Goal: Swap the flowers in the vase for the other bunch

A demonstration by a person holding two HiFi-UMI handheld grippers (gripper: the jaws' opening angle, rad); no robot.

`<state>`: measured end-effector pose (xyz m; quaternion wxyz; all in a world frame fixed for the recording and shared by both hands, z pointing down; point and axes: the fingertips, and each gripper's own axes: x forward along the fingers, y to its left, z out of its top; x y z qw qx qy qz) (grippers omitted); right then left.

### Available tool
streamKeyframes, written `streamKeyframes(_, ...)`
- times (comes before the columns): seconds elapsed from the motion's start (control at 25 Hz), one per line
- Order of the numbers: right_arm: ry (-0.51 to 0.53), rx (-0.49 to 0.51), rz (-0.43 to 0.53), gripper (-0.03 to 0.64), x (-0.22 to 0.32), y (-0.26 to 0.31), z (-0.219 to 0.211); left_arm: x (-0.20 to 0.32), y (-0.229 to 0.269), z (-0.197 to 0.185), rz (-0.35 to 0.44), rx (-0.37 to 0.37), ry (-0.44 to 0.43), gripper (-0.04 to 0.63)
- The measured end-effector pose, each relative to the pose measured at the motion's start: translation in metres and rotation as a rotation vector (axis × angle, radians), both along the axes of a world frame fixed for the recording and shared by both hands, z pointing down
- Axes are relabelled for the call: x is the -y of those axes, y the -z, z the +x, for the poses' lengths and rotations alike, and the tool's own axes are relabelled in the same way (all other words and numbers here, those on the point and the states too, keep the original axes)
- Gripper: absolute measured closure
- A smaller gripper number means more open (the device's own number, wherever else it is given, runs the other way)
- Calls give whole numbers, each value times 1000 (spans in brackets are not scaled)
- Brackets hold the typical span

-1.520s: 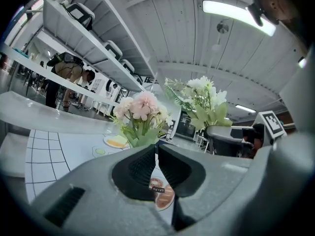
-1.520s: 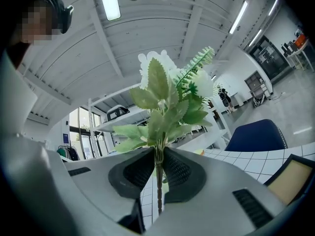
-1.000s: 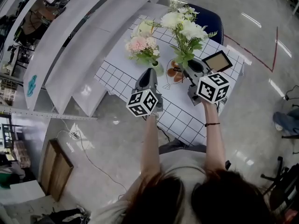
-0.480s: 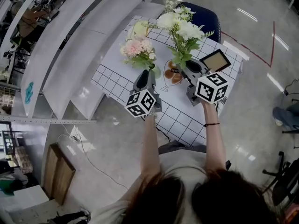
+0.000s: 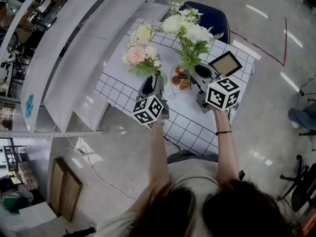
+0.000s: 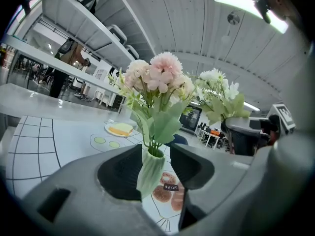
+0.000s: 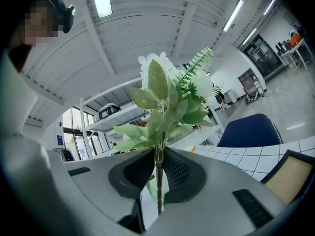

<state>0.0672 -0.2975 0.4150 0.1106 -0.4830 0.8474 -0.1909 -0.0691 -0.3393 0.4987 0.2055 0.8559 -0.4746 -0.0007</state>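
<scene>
A pale green ribbed vase (image 6: 150, 173) with pink flowers (image 5: 138, 56) stands on the white grid table (image 5: 197, 127). My left gripper (image 5: 152, 80) has the vase between its jaws, which are opening. A gap shows beside the vase on the right side in the left gripper view. My right gripper (image 5: 200, 72) is shut on the thin stem (image 7: 158, 181) of the white bunch (image 5: 190, 28) with green leaves. It holds that bunch upright to the right of the vase, above the table.
A framed board (image 5: 225, 63) lies at the table's right corner, and a blue chair (image 5: 212, 16) stands behind it. Printed doughnut drawings (image 5: 180, 79) lie between the grippers. A plate with something yellow (image 6: 120, 129) sits further back. White shelves (image 5: 74, 58) run along the left.
The left gripper with the pink-flower vase has sunk a little toward the table. The right gripper and the white bunch have kept their place.
</scene>
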Motion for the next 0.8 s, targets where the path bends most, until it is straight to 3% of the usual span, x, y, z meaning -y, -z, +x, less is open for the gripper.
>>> streamKeyframes(0.8,-37,-8,-20,566,4,-9,16,24,-4,10,20,47,-18,403)
